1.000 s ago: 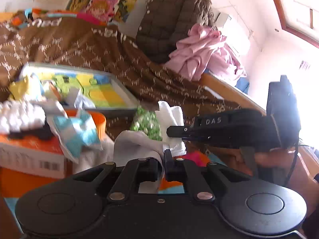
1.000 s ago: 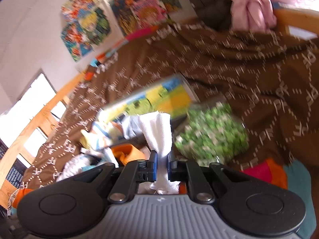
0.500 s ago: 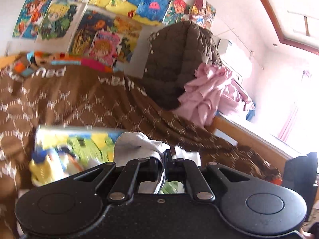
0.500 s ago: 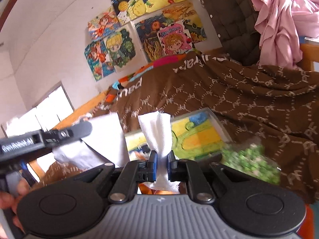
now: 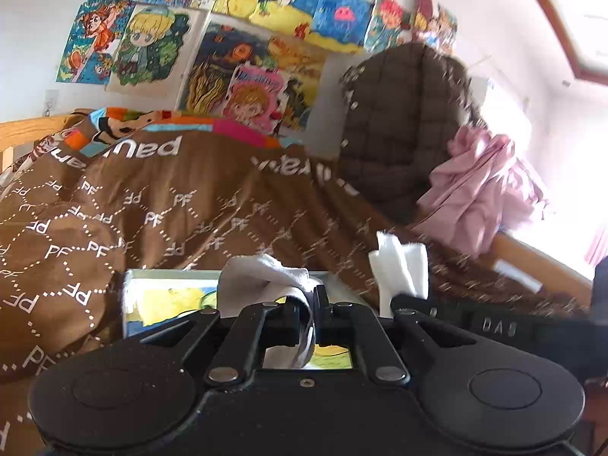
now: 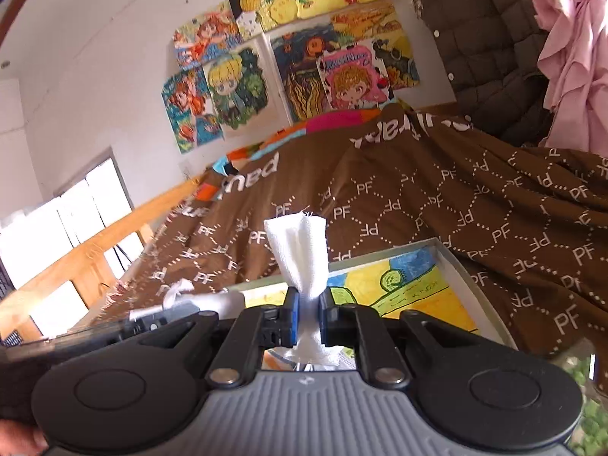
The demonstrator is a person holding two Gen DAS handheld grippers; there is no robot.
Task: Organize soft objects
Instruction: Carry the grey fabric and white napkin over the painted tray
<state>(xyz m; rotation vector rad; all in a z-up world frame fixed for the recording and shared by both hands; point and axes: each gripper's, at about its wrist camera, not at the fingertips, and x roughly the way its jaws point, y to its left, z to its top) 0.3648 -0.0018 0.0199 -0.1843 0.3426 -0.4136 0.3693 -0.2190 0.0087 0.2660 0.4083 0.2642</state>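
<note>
Lower centre of each wrist view: left gripper (image 5: 309,304) pinching a grey-white cloth (image 5: 262,277). Right gripper (image 6: 306,309) pinching a white gauze cloth (image 6: 300,254). Behind: brown patterned blanket (image 6: 475,205).

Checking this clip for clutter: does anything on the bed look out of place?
Yes. A pink garment is heaped loosely against the dark quilted jacket at the bed's far corner, and a flat picture box lies on the brown blanket.
</note>
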